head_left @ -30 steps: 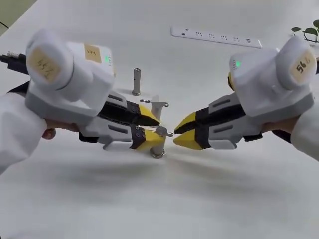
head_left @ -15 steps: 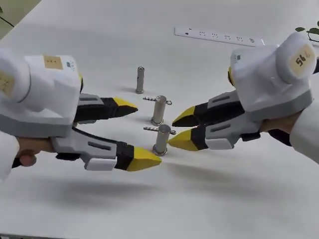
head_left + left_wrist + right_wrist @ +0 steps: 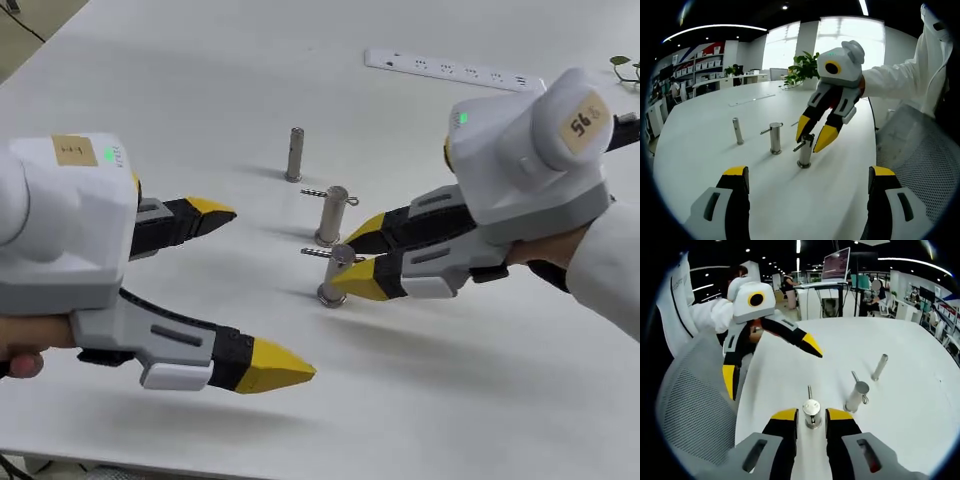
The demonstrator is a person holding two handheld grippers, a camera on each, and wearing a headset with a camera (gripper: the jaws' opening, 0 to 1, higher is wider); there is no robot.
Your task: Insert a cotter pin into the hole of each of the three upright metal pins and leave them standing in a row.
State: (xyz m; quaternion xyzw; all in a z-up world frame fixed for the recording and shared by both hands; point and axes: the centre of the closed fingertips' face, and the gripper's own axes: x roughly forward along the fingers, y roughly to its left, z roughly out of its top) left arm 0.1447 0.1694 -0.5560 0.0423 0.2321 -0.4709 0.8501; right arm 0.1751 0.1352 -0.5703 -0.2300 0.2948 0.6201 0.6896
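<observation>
Released by the left gripper [image 3: 272,292] since a second ago, the nearest metal pin [image 3: 804,155] is left standing on the white table [image 3: 200,100], with a cotter pin [image 3: 318,252] pushed through its top. Its head is straddled by the parted jaws of the right gripper [image 3: 340,267] (contact cannot be judged). Just behind, a second metal pin [image 3: 333,215] is seen upright, crossed by a second cotter pin [image 3: 318,193]; farther back a third metal pin [image 3: 295,153] is stood. The left gripper is held wide open, well apart from the row. A power strip [image 3: 455,70] is laid near the far edge.
</observation>
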